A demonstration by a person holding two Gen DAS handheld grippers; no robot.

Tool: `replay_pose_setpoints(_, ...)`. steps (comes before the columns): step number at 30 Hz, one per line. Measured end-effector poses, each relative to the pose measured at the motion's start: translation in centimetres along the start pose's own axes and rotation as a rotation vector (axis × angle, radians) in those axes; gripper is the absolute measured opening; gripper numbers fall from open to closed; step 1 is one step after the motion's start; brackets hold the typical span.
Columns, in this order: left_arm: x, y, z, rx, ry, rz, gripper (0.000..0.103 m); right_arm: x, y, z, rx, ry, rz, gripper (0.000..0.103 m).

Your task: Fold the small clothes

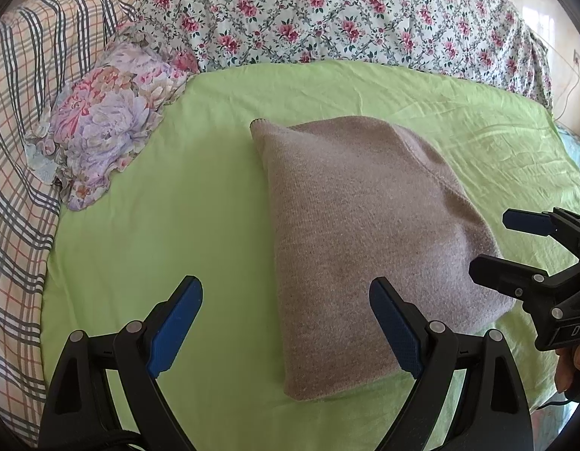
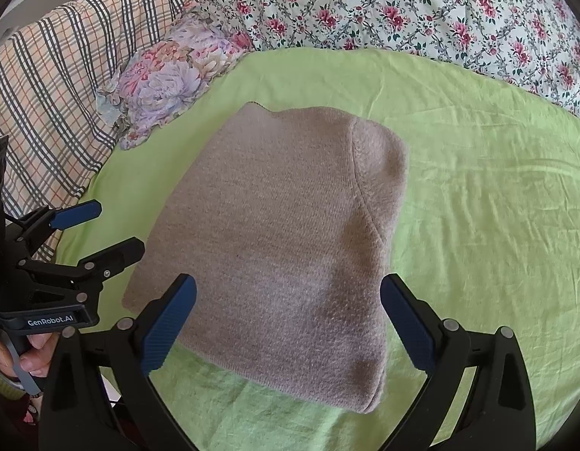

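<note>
The left gripper (image 1: 286, 323) sits nearest the lens, its blue-padded fingers (image 1: 175, 332) spread wide and holding nothing; the left finger hangs over bare sheet, the right one over the near left part of the sweater (image 1: 365, 233). The right gripper (image 2: 288, 323) is likewise spread, empty, both fingers over the near edge of the same garment. Each gripper appears in the other's view, off to the side, jaws apart, not touching the knit as far as the views show. The sweater is a grey-brown knit, folded into a compact, roughly rectangular bundle, lying flat near the middle of the green sheet (image 1: 177, 206). A sleeve seam runs diagonally across its right side in the right wrist view. Beyond the sheet lies a floral quilt (image 1: 346, 11); to the left a plaid blanket (image 1: 23, 131), with a small flowered pillow (image 1: 109, 120) at the sheet's far left corner, well apart from the sweater.
</note>
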State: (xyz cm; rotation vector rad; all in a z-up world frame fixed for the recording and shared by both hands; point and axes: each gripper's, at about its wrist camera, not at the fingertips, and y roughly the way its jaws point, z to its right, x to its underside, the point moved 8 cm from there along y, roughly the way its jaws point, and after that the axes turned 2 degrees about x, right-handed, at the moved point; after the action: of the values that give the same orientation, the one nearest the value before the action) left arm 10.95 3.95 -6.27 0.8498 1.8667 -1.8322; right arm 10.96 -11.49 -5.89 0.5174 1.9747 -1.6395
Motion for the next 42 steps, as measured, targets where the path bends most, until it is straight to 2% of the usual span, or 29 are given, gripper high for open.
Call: replay_pose_setpoints(42,-0.91,0.38,0.72,0.013,0.002,-0.003,0.091,-0.56,-0.17,0.74,0.008,0.016,0.005,0.099)
